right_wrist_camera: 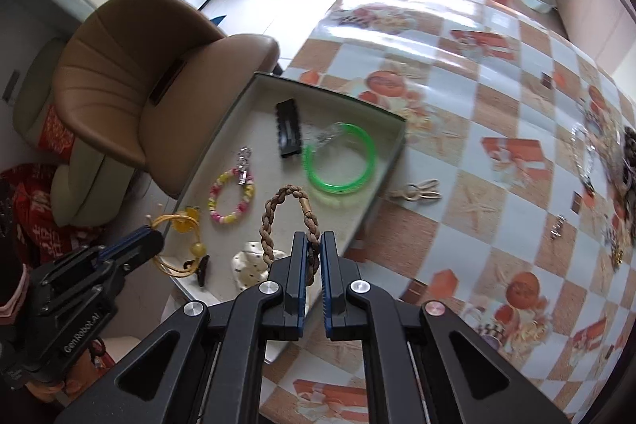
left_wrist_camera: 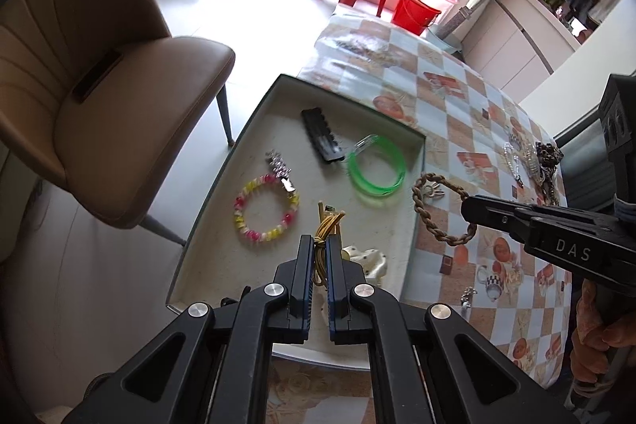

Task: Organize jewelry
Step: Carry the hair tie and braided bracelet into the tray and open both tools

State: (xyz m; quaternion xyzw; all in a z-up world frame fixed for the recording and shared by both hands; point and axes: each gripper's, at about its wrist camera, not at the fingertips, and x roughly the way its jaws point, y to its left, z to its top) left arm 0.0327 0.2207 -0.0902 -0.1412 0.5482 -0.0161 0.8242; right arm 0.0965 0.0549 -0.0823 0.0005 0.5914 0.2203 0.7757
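Observation:
A shallow grey tray (left_wrist_camera: 246,130) (right_wrist_camera: 222,134) lies at the table's left edge. It holds a green bangle (left_wrist_camera: 375,167) (right_wrist_camera: 340,161), a black hair clip (left_wrist_camera: 322,140) (right_wrist_camera: 288,134), a pink-and-yellow bead bracelet (left_wrist_camera: 266,211) (right_wrist_camera: 232,199) and a white spotted scrunchie (left_wrist_camera: 369,259) (right_wrist_camera: 250,267). My left gripper (left_wrist_camera: 320,241) (right_wrist_camera: 153,237) is shut on a yellow cord bracelet (left_wrist_camera: 324,225) (right_wrist_camera: 179,225) with amber beads, over the tray's near end. My right gripper (right_wrist_camera: 314,245) (left_wrist_camera: 469,207) is shut on a brown braided bracelet (right_wrist_camera: 278,213) (left_wrist_camera: 433,209), which hangs above the tray's right rim.
A rabbit-shaped clip (right_wrist_camera: 417,191) (left_wrist_camera: 433,191) lies on the checked tablecloth just right of the tray. A heap of several chains and trinkets (right_wrist_camera: 596,161) (left_wrist_camera: 532,161) sits at the table's far right. A tan padded chair (left_wrist_camera: 119,98) (right_wrist_camera: 131,94) stands close to the tray's left side.

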